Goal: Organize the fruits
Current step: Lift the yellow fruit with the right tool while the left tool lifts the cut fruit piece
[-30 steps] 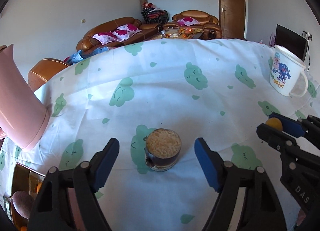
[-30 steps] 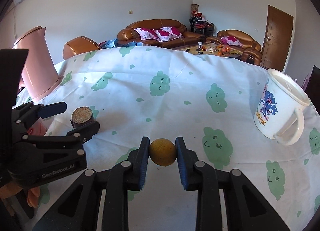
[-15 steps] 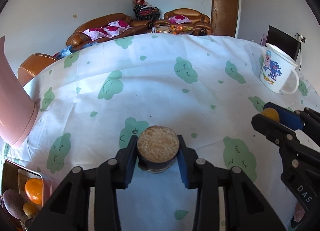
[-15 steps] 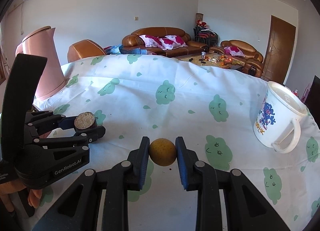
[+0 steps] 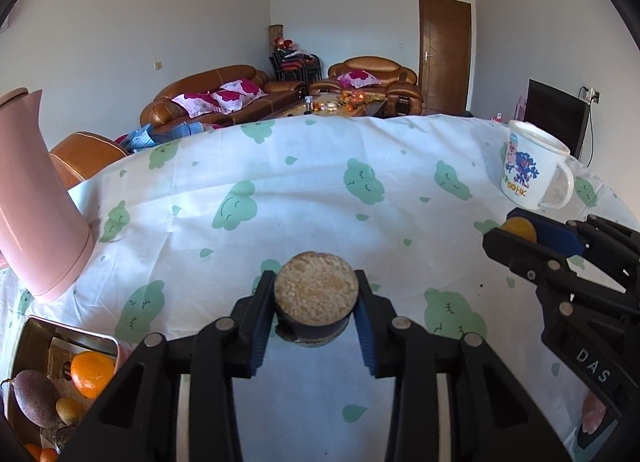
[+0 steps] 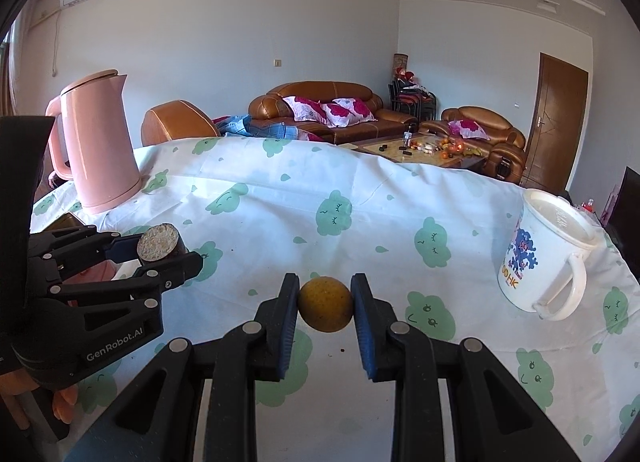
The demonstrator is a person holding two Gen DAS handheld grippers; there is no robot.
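Lifted fruit chunk (image 5: 316, 304), "DAS" gripper (image 5: 516, 234) alongside

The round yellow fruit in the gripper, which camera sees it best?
The right wrist view: the round yellow fruit sits whole and close, pinched in the right gripper. The left wrist view shows only a sliver of it at the far right, mostly hidden behind that gripper's blue pad.
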